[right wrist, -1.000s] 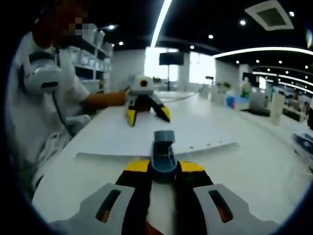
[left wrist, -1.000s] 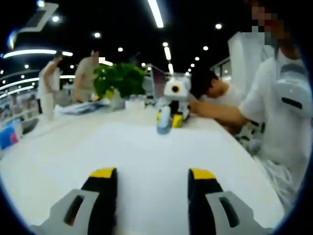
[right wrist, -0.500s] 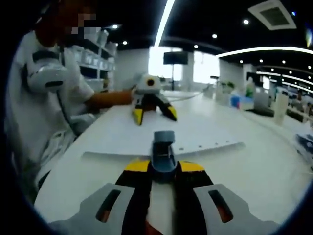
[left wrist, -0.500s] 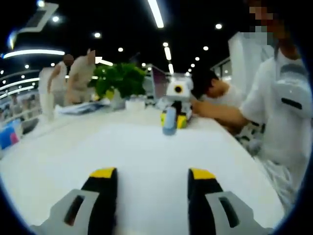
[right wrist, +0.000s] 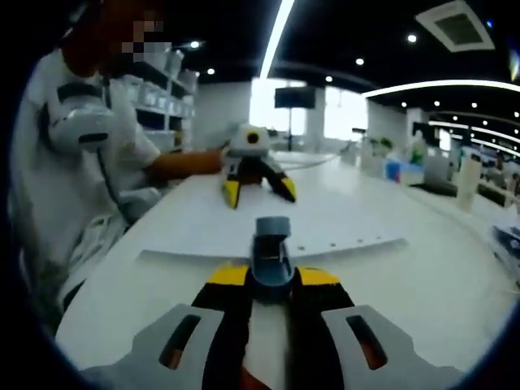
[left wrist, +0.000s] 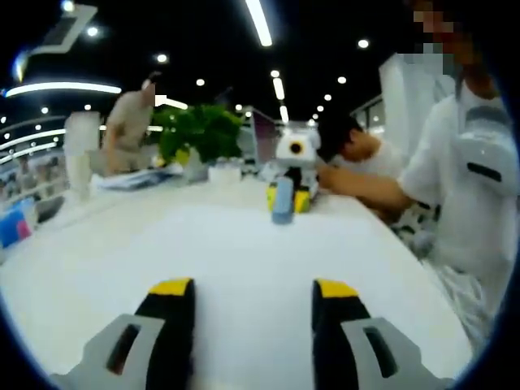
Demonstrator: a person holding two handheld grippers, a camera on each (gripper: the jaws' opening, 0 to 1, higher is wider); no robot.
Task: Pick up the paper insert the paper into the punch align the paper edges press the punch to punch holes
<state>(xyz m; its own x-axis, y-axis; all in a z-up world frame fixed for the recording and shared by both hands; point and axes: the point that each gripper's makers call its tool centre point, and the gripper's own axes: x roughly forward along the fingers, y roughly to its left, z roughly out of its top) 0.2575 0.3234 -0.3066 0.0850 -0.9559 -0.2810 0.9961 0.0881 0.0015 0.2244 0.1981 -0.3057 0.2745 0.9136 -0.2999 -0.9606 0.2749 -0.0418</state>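
Gripping the blue-grey hole punch [right wrist: 271, 258] between its yellow-tipped jaws, the right gripper [right wrist: 271, 280] is seen low over a white table [right wrist: 422, 284] in the right gripper view. The punch is clamped at its near end and points away along the jaws, its far end resting at the near edge of a white sheet of paper [right wrist: 325, 219]. A row of small holes is visible along that near edge, to the right of the punch. The paper is laid flat on the table, stretching away toward the left gripper [right wrist: 254, 185], whose jaws are spread wide and pointed down at the sheet's far side.

In the left gripper view, the left gripper [left wrist: 252, 296] is shown released, its two jaws parted with nothing between them above the bare white paper [left wrist: 244, 244]. Across the sheet, the punch [left wrist: 282, 200] is seen standing upright in the clenched right gripper [left wrist: 288, 195]. A person in a white shirt [left wrist: 463, 179] is seated at the right edge of the table, and a green plant [left wrist: 199, 132] is set farther back.
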